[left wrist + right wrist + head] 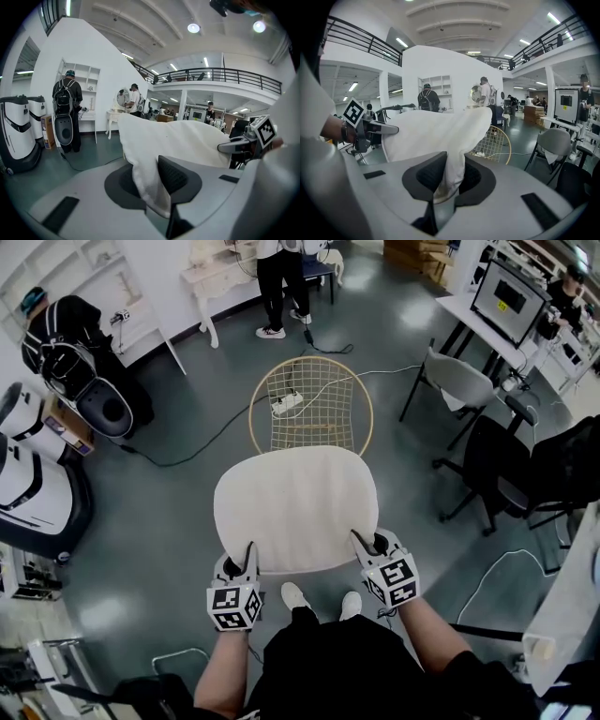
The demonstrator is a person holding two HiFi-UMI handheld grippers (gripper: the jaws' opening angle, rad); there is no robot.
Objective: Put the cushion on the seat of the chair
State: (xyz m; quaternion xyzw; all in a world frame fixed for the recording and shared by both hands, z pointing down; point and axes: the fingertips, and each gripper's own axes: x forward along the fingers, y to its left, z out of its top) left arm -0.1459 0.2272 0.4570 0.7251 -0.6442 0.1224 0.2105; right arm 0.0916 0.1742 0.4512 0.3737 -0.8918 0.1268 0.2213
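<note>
Pinching the cream cushion (295,507) at its two near corners, the left gripper (248,557) and the right gripper (366,545) each have their jaws clamped on a fold of its fabric. This probably keeps the pad spread wide and roughly flat, so it can be laid down in one piece. It hangs in the air in front of the person, above the floor, and is not yet on the gold wire chair (311,407) just beyond it. In the head view its far edge overlaps the chair's near side. That overlap hides the chair's lower part, and I cannot tell whether the round mesh that shows is the seat or the back, nor how high the cushion sits above it. From the left gripper view the chair is wholly behind the cushion. The right gripper view catches only a piece of its wire rim. The person's shoes (319,598) peek out below the cushion's near edge.
</note>
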